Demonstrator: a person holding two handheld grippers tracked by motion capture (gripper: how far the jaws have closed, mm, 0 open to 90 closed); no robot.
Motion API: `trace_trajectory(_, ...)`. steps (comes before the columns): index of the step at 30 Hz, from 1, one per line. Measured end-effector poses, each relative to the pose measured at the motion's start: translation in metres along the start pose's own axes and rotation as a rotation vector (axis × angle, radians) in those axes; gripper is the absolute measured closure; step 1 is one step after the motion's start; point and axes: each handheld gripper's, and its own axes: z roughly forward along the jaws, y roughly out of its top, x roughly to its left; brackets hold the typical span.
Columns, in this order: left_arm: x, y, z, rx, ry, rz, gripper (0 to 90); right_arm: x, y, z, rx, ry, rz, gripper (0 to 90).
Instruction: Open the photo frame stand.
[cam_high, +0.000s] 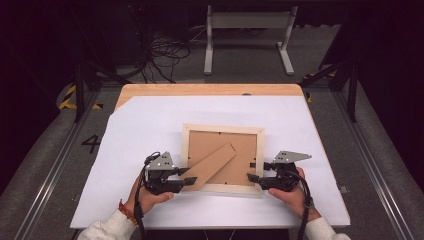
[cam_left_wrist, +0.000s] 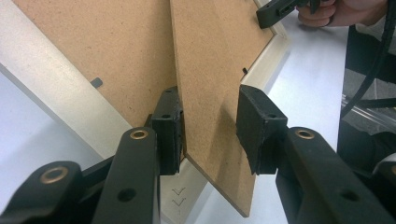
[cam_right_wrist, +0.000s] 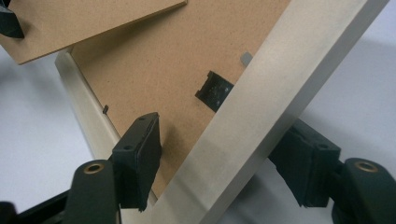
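the picture frame (cam_high: 223, 131) lies face down at the centre of the high view, the left gripper (cam_high: 186, 177) clamped on its cardboard stand (cam_high: 212, 164), the right gripper (cam_high: 252, 172) part-open astride the frame's right rail.

The frame (cam_high: 222, 131) lies face down, so its front is hidden. In the left gripper view the stand (cam_left_wrist: 212, 93) is cut off by the top edge, and its underside is hidden. In the right gripper view the frame rail covers part of the right gripper's (cam_right_wrist: 219, 172) far jaw. Whether either gripper's pads press cannot be told.
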Motion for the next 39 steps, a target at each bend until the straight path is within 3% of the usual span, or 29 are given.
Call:
trace_trajectory(11,0.002,0.007,0.005,-0.013,0.046,0.021,63.8,0.000,0.001,-0.006,-0.082,-0.079,0.008,43.6)
trace_trajectory(23,0.007,0.011,0.011,-0.018,0.076,0.012,65.8,-0.002,0.011,-0.003,-0.122,-0.215,-0.027,48.9)
trace_trajectory(27,0.009,0.011,0.012,-0.015,0.081,0.023,66.6,-0.006,0.012,-0.004,-0.134,-0.201,-0.021,51.4)
trace_trajectory(30,0.007,0.011,0.008,-0.029,0.055,0.037,68.0,-0.009,0.012,-0.006,-0.130,-0.189,-0.033,52.7)
trace_trajectory(34,0.002,0.008,0.008,-0.010,0.071,0.069,68.4,-0.008,0.011,-0.006,-0.146,-0.179,-0.037,52.3)
trace_trajectory(37,-0.002,0.005,0.006,0.010,0.069,0.092,70.8,-0.005,0.011,-0.005,-0.136,-0.172,-0.060,42.1)
trace_trajectory(39,-0.006,0.003,0.005,0.020,0.069,0.106,72.0,-0.004,0.011,-0.001,-0.109,-0.141,-0.068,37.2)
